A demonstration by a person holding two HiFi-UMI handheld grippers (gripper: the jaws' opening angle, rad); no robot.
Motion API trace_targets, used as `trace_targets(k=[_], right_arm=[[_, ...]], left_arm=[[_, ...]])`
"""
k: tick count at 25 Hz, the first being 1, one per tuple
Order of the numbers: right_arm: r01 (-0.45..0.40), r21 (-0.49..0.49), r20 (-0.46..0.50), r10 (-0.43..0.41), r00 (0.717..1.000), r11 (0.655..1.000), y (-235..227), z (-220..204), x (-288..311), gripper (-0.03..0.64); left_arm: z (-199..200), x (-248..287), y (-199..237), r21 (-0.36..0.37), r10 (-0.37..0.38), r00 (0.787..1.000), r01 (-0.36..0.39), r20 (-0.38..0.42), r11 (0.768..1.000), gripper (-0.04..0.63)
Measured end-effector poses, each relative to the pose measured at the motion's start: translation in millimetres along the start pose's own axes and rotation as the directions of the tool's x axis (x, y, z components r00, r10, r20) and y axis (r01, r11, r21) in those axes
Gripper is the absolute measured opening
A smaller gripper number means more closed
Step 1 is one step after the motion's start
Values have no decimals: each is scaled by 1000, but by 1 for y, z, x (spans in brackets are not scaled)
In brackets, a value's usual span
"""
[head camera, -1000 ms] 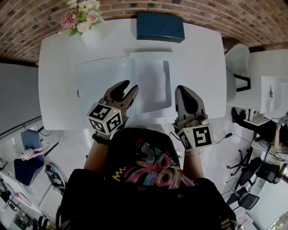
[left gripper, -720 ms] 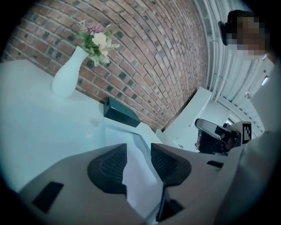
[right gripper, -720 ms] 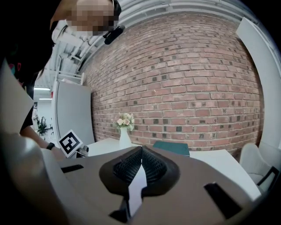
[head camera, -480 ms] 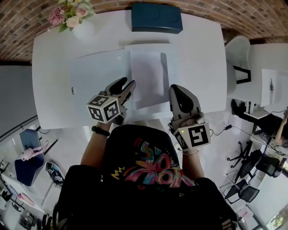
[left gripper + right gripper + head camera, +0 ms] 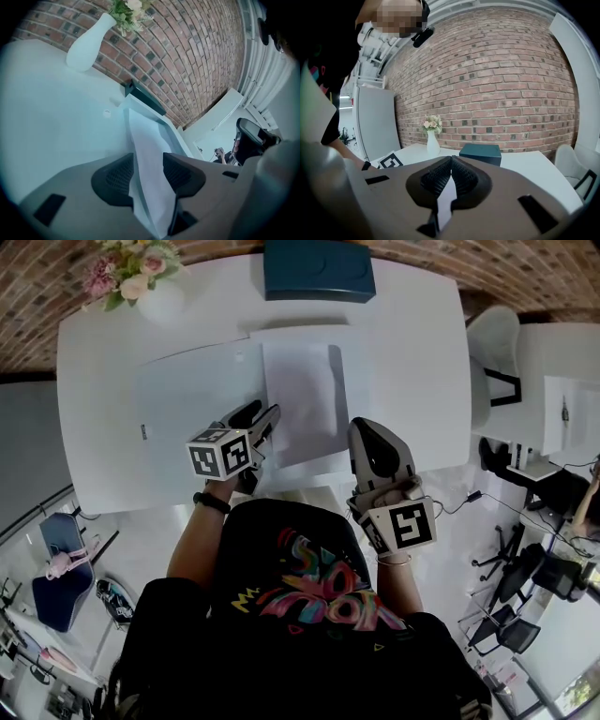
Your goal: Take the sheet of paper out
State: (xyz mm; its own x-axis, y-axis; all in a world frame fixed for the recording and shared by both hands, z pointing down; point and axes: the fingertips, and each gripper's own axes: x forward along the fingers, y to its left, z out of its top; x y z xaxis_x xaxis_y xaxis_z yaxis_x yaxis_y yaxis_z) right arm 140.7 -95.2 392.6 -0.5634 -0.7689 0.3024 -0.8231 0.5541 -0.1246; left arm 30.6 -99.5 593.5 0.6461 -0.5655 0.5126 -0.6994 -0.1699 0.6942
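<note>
A white sheet of paper [image 5: 298, 395] lies on an opened pale folder [image 5: 187, 399] in the middle of the white table [image 5: 422, 352]. My left gripper [image 5: 262, 415] is at the sheet's near left edge. In the left gripper view [image 5: 149, 164] its jaws have just been opening, and the sheet [image 5: 143, 140] now stands on edge between the pads, which are apart and not pressing it. My right gripper [image 5: 364, 427] rests at the folder's near right corner. Its tips [image 5: 451, 161] meet. A pale sliver shows in the gap behind them, and I cannot tell what it is.
A dark blue box [image 5: 319, 268] sits at the table's far edge, and a white vase of flowers [image 5: 141, 292] stands at the far left corner. A brick wall runs behind the table. White chairs [image 5: 492, 343] and another desk stand to the right.
My left gripper has sunk toward the table and rolled, so its marker cube now faces the camera differently. The right gripper has barely moved.
</note>
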Motion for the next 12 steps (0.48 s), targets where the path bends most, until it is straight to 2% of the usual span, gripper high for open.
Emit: trace_targets(k=[5, 12], right_arm=[[20, 10, 1, -20, 1000, 1000, -3, 0, 0, 18], [33, 33, 0, -33, 999, 999, -4, -1, -1, 18]], left_arm=[[-10, 10, 3, -48, 8, 998, -11, -59, 999, 192], [-11, 15, -2, -76, -21, 992, 11, -126, 997, 190]])
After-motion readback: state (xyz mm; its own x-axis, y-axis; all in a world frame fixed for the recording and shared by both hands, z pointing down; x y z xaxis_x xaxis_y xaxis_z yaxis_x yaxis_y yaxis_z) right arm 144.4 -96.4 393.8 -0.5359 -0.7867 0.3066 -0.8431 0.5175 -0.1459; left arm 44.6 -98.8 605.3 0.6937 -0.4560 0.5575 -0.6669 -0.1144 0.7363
